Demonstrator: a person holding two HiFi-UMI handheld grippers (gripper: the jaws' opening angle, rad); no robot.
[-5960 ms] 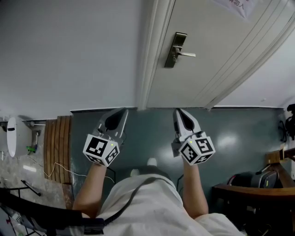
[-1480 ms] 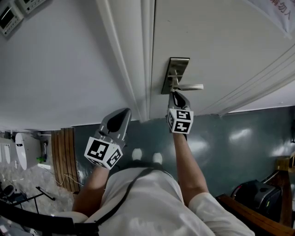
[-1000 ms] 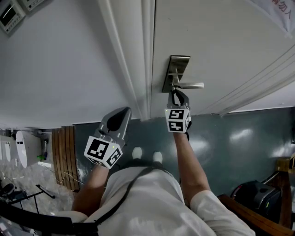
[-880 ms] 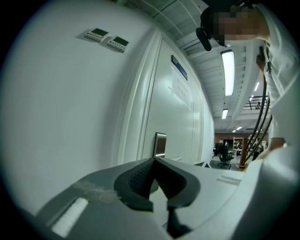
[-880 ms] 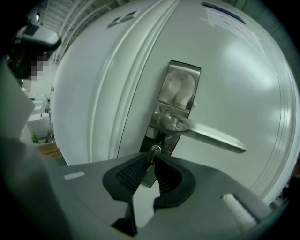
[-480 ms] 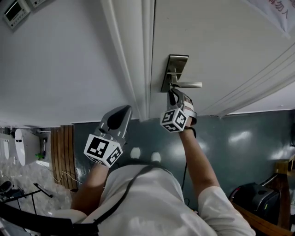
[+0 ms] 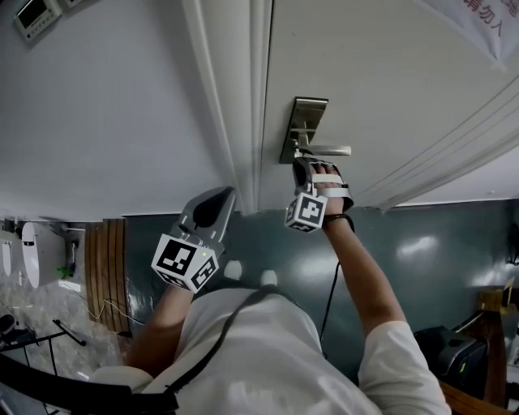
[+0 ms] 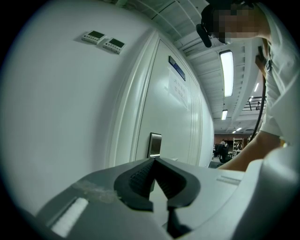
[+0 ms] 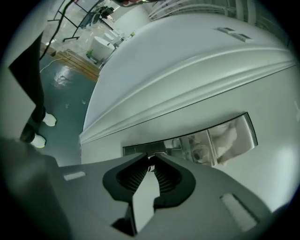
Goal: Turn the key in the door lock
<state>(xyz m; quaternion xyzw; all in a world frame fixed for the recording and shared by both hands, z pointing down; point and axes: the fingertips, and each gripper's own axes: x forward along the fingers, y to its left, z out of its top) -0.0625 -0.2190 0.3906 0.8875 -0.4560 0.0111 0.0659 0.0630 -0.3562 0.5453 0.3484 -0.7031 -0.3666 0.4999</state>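
Note:
A brushed metal lock plate (image 7: pixel 306 120) with a lever handle (image 7: pixel 329 151) sits on the white door (image 7: pixel 389 73). My right gripper (image 7: pixel 299 161) is pressed up to the plate just under the lever. In the right gripper view its fingertips (image 9: pixel 151 158) pinch a small metal key (image 9: pixel 151 167) at the plate (image 9: pixel 220 138); the jaws are easing open slightly. The key's blade is hidden. My left gripper (image 7: pixel 213 203) hangs low to the left of the door frame, shut with nothing in it (image 8: pixel 154 160), pointing toward the door.
The white door frame (image 7: pixel 243 97) runs left of the lock, with a plain wall and two small control panels (image 7: pixel 36 12) beyond it. Below lie a teal floor (image 7: pixel 422 243), wooden boards (image 7: pixel 101 259) at the left, and the person's shoes (image 7: pixel 232 270).
My right gripper has rolled about its own axis at the lock, its marker cube swinging round to the left and the wrist turning over. The left gripper has stayed put.

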